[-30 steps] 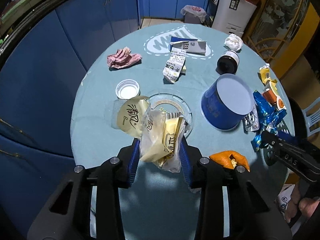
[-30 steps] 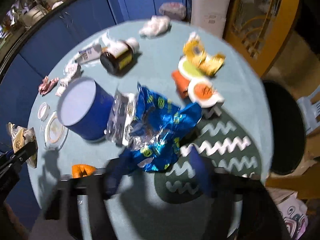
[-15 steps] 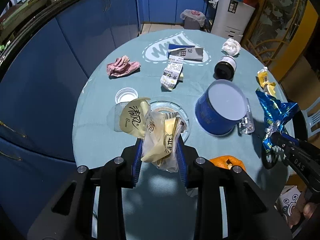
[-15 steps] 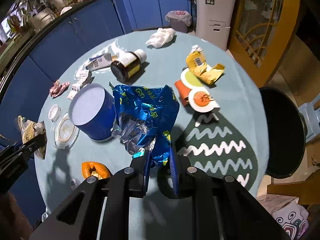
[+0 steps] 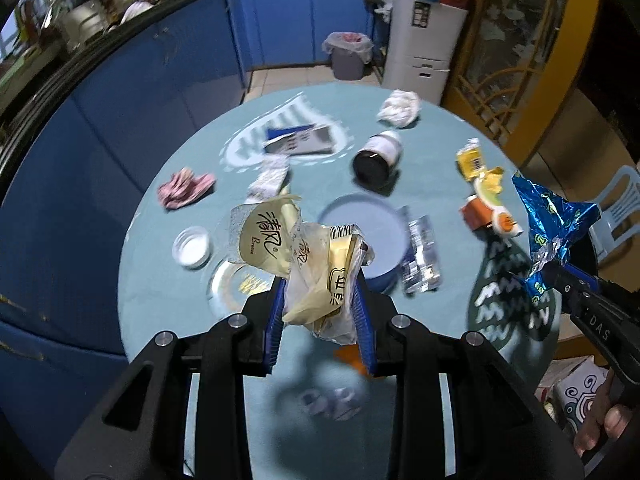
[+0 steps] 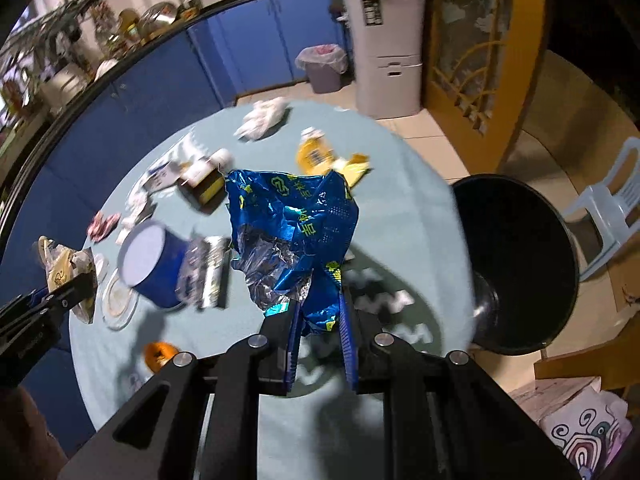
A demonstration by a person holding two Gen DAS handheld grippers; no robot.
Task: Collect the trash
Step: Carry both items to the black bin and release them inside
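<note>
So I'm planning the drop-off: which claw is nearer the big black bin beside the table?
Right. The right claw, shut on the blue foil wrapper, is next to the black bin; the left claw is across the table.

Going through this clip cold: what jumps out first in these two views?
The crumpled blue foil wrapper pinched in the right gripper, held above the round table. Next, the cream wrapper bundle clamped in the left gripper. Beside the table's right edge stands a big black bin.
</note>
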